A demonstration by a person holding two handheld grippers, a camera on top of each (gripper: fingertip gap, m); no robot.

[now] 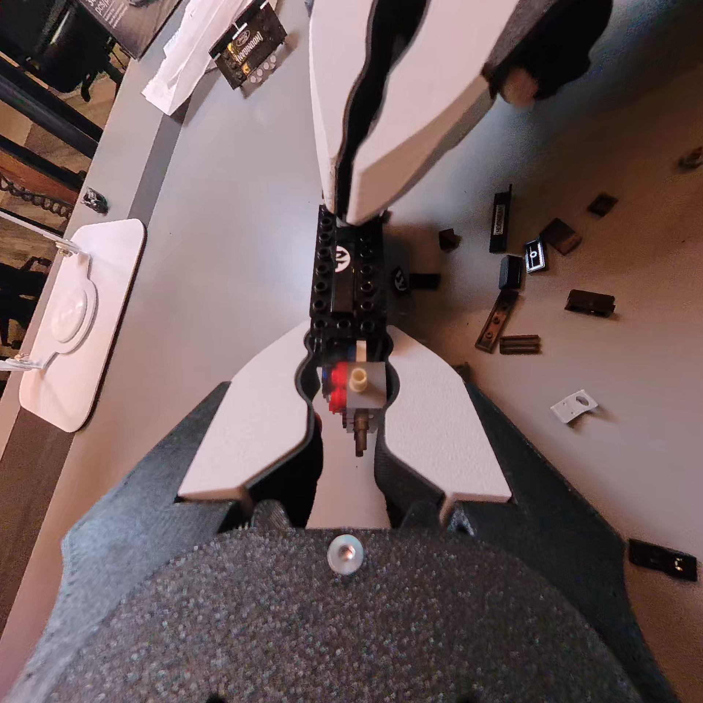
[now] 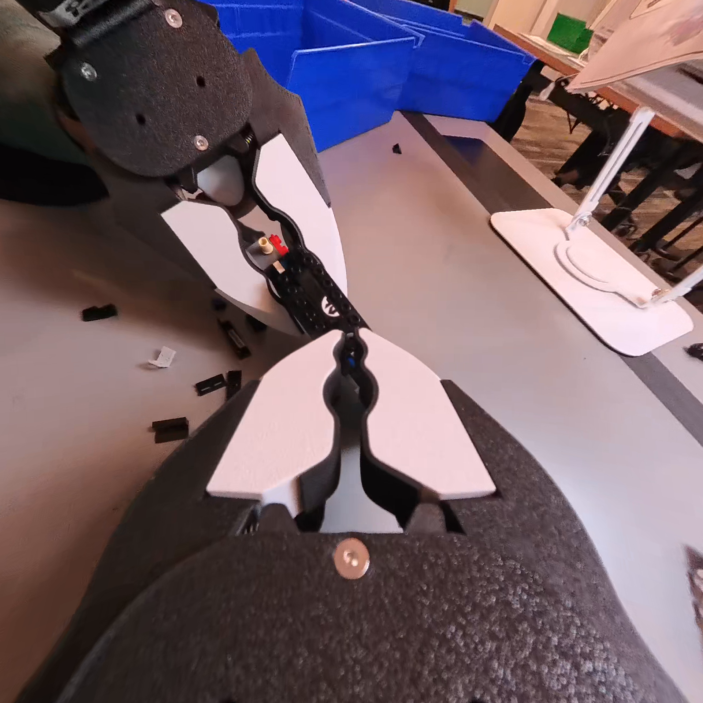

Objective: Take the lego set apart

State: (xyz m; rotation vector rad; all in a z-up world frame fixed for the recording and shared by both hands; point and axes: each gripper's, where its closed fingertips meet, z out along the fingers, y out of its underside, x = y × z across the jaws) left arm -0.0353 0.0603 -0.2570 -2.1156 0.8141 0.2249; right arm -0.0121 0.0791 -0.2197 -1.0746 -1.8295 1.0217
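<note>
I have the black lego set (image 1: 348,281) lifted above the worktop (image 1: 236,228), my left gripper (image 1: 352,365) clamped on one end, my right gripper (image 2: 352,342) pinching the other; loose pieces (image 1: 509,274) lie beside it.

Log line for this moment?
left gripper: shut on lego set | right gripper: shut on lego set, opposite end | loose pieces on table

The right gripper (image 2: 352,338) is pinching the near end of the black lego set (image 2: 323,300), while the left gripper (image 2: 289,304) is clamping its far end above the grey table (image 2: 437,304).
</note>
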